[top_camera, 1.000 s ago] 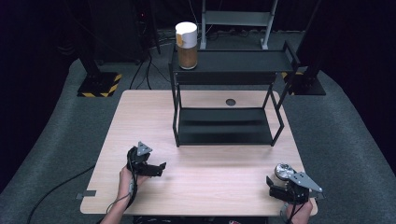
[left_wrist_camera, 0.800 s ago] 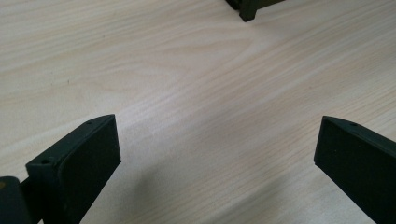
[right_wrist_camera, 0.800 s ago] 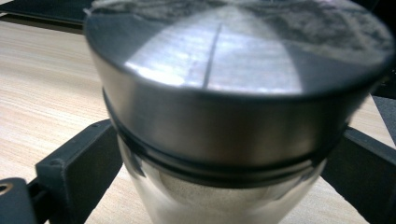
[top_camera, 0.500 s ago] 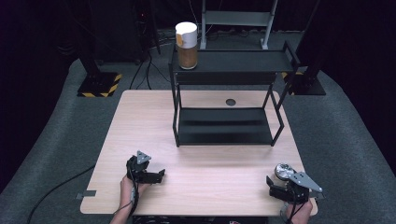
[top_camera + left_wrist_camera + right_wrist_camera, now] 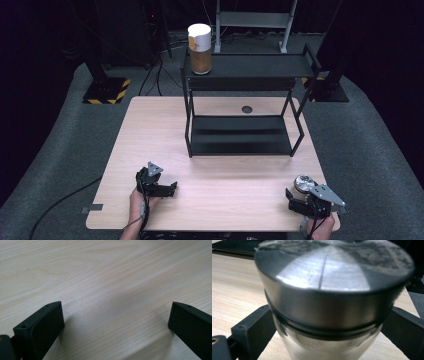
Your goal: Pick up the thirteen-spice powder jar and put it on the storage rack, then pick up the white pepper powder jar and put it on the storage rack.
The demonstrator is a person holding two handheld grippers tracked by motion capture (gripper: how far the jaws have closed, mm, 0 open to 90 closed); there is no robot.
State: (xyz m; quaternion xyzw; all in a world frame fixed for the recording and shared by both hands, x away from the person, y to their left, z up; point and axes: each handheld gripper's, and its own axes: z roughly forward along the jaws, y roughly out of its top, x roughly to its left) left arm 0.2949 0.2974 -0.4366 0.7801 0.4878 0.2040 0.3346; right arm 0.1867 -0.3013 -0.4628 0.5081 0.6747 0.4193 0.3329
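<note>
A glass jar with a brushed metal lid (image 5: pixel 302 182) (image 5: pixel 332 287) stands near the table's front right corner. My right gripper (image 5: pixel 304 196) is shut on its glass body below the lid, with one black jaw against each side. My left gripper (image 5: pixel 165 189) rests low over the bare wood at the front left. It is open, and only tabletop (image 5: pixel 110 290) lies between its fingers (image 5: pixel 42 327). A tall can with a white top and brown body (image 5: pixel 199 49) stands upright on the left end of the black rack's upper shelf (image 5: pixel 260 65).
The black two-level metal rack (image 5: pixel 240 135) occupies the back middle of the wooden table (image 5: pixel 150 130), its lower shelf bare. A small dark round mark (image 5: pixel 247 109) sits on the table behind the lower shelf. Dark stands and cables are on the floor beyond.
My left gripper has drawn back toward the table's front edge and settled lower. The right gripper and the jar have stayed put.
</note>
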